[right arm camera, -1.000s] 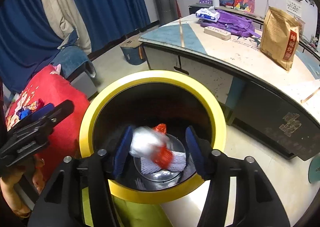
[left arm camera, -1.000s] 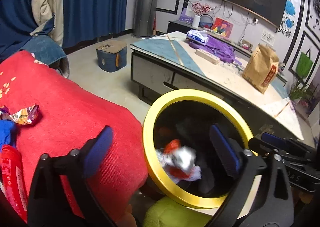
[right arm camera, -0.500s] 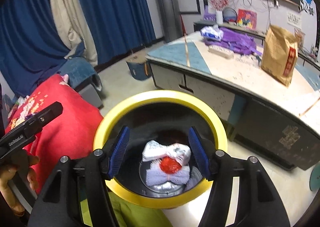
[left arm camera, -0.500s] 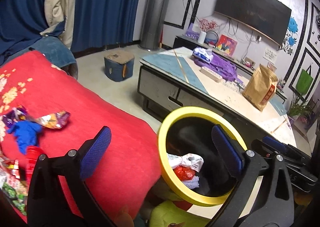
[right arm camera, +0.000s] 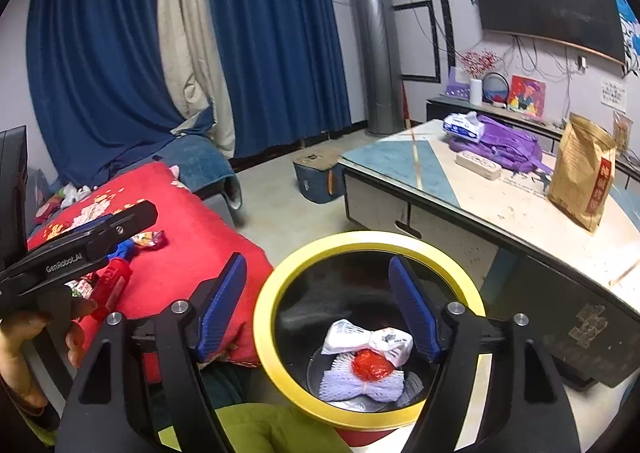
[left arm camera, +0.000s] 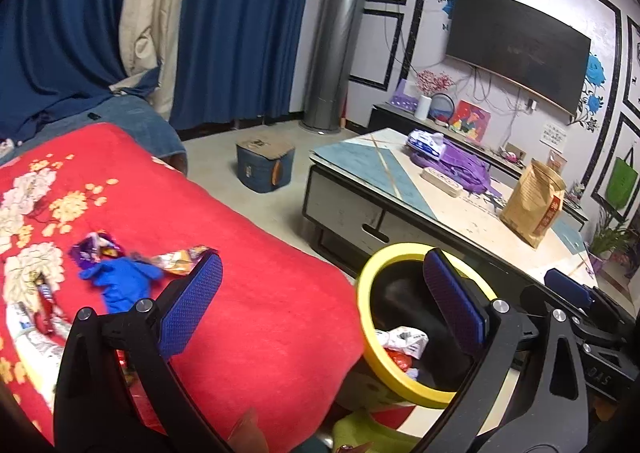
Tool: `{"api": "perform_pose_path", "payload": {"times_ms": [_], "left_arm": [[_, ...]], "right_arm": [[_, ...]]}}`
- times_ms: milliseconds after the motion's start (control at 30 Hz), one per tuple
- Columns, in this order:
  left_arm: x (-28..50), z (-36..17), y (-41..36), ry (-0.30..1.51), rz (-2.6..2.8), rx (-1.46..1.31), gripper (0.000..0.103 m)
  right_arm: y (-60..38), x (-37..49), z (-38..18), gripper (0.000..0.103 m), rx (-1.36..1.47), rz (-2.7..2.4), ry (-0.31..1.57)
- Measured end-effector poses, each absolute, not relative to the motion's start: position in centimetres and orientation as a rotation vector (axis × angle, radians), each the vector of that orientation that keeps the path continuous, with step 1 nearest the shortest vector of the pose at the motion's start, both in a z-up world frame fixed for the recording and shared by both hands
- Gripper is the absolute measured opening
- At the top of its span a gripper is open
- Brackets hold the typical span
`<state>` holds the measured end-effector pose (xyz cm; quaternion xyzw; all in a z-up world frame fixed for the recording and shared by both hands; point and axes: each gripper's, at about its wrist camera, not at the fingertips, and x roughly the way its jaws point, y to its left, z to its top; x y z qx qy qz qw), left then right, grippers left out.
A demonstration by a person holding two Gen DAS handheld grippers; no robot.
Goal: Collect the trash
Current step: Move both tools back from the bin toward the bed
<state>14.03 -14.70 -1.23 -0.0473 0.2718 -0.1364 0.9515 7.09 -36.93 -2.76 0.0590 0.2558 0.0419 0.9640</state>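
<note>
wrappers (right arm camera: 366, 337) in bin (right arm camera: 276, 349) beside blanket (right arm camera: 188, 237)

Glossy yellow-rimmed bin (right arm camera: 276, 357), red cloth blanket (left arm camera: 256, 293)

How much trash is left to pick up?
Done: a white wrapper, red ball and foam net lie in the yellow-rimmed bin. In hand: nothing; both the left gripper and right gripper are open. Left: blue glove and snack wrappers on the red blanket.

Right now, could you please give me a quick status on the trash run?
Right gripper open, empty, jaws just widened; left gripper open, empty. White wrapper in yellow-rimmed bin. Blue glove on red blanket; nothing in the way.
</note>
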Motion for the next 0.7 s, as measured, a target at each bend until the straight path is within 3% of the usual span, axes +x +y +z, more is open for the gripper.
{"api": "perform_pose_path", "payload": {"times_ms": [700], "left_arm": [[10.5,1.0,-9.1,0.4,-0.132,-0.098,0.092]], "right_arm": [[-30.1,4.7,-0.6,0.08,-0.002,0.197,0.398]]}}
